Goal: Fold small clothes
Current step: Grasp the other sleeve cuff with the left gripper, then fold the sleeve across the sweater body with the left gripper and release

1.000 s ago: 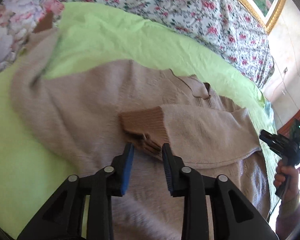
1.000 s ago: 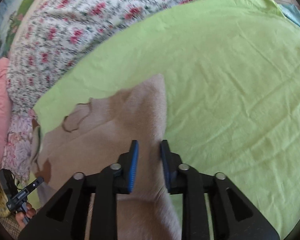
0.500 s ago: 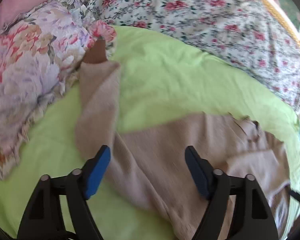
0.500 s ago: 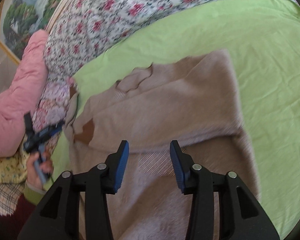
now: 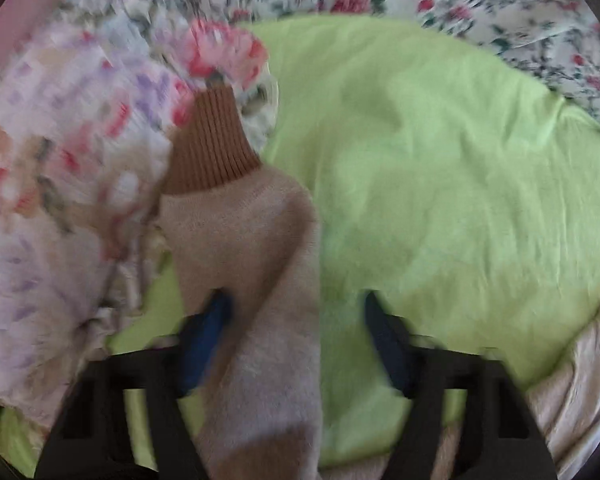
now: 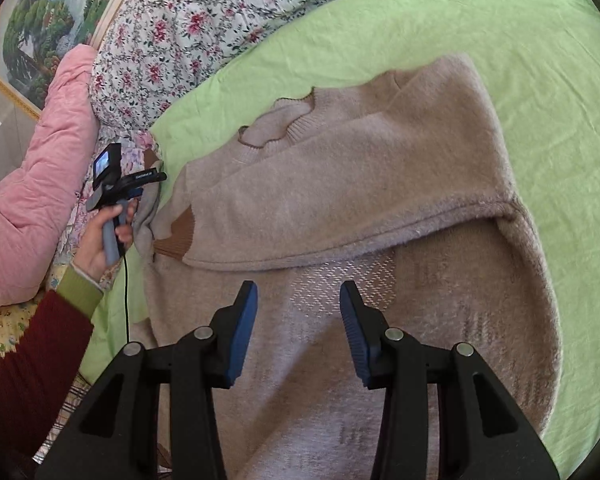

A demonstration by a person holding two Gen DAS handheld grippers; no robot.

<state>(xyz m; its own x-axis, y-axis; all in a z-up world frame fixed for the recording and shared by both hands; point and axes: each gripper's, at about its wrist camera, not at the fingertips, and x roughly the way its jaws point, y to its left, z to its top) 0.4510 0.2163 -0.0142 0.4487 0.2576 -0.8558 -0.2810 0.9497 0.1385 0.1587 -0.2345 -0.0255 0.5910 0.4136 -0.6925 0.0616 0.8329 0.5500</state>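
Item: beige knit sweater [image 6: 352, 184], laid flat on the green sheet [image 6: 540, 60] of the bed, collar toward the floral bedding [image 6: 188, 32]. One sleeve is folded across the chest, its brown ribbed cuff [image 6: 180, 232] lying near the sweater's left edge in your right wrist view.

Item: the other sleeve [image 5: 256, 280], stretched out away from the body. Its brown cuff [image 5: 212, 140] rests against the floral pillow [image 5: 60, 160].

Your left tongs [image 5: 296, 332]: straddling this outstretched sleeve, jaws closing at this moment. The sleeve lies between them, against the blue pad [image 5: 204, 344] on the left side of the view; the other pad stands clear over bare sheet. The picture is blurred, and no grip shows.

Your right tongs [image 6: 298, 328]: parted, above the sweater's lower front, nothing between the pads.

Your left hand [image 6: 104, 236]: seen from the right wrist, around the grey handle at the sweater's far side, beside the pink quilt [image 6: 32, 184]. Green cuff and dark red sleeve [image 6: 32, 360] on that arm.

Also in view: a framed landscape painting [image 6: 40, 32] behind the bedding.
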